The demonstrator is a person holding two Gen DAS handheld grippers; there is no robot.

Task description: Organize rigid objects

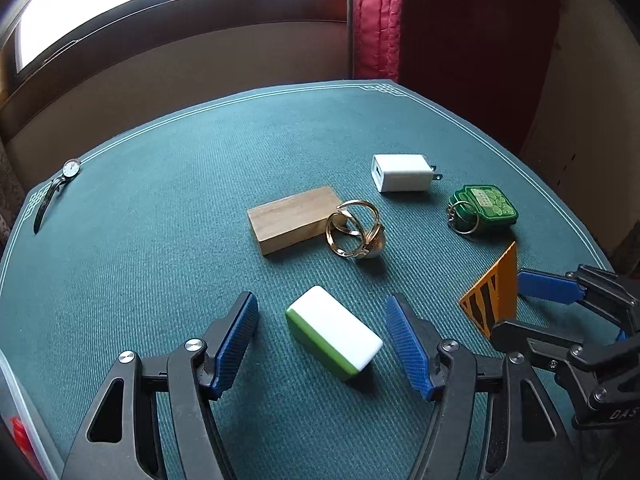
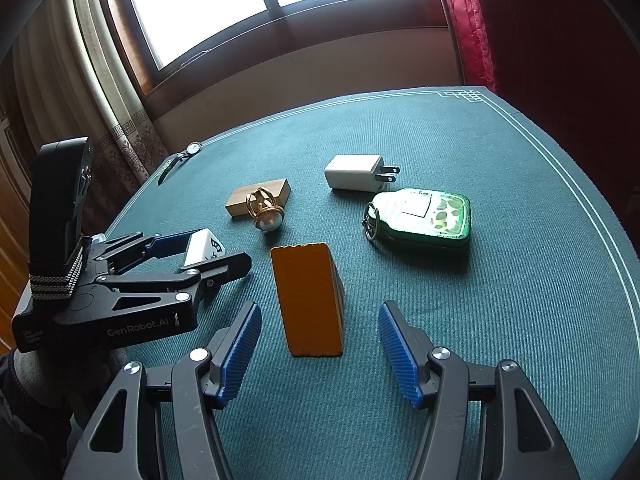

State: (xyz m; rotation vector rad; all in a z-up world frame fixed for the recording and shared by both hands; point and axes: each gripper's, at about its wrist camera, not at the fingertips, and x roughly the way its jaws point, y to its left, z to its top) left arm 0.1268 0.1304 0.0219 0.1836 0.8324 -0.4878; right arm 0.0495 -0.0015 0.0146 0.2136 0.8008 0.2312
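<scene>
The left tool [image 1: 320,344] is spread wide, the green-and-white tile [image 1: 334,338] lying between its pads untouched. The right tool [image 2: 320,340] is likewise released, straddling the upright orange block [image 2: 308,300] on the green surface [image 2: 520,280]. Farther off lie the pearl ring [image 1: 356,234] against the wooden block [image 1: 290,218], the green keychain [image 2: 424,214] and white charger [image 1: 402,172]. Only the right view shows the tile's printed face; the wristwatch [image 1: 60,184] rests at the far edge.
</scene>
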